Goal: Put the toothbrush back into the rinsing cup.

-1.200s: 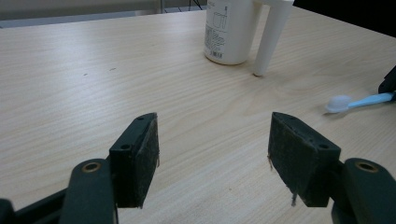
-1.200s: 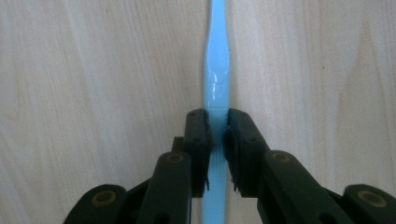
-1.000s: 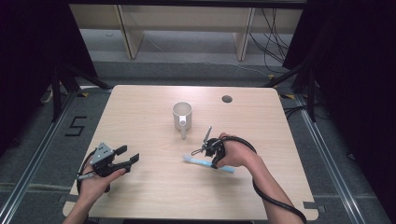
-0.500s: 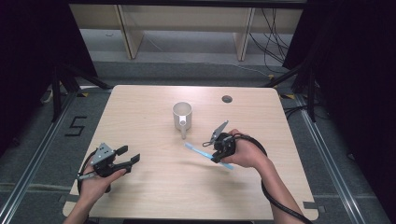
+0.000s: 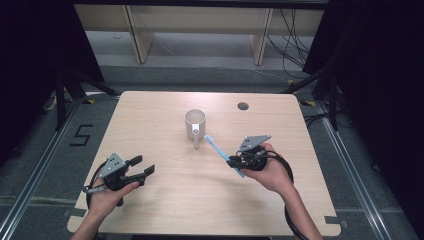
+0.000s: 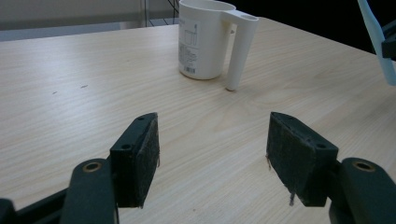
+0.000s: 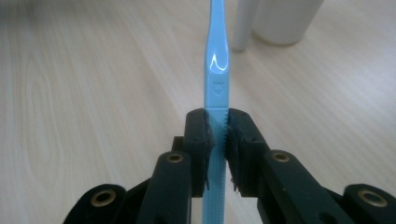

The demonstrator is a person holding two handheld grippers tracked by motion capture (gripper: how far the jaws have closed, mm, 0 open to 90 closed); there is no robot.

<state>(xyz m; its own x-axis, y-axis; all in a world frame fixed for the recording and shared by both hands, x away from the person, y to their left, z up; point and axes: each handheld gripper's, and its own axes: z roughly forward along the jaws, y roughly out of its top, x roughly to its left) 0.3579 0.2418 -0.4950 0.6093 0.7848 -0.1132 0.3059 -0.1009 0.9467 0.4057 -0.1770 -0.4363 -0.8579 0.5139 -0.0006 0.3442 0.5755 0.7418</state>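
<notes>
Blue toothbrush (image 5: 218,148) in right claw (image 5: 235,161) points toward mug (image 5: 195,123).

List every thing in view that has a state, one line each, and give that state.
Right gripper: shut on the toothbrush, above the table.
Toothbrush: light blue, held by its handle, off the table, pointing toward the cup.
Left gripper: open, nothing between the jaws.
Cup: white, upright on the table, handle toward the person, untouched.
</notes>
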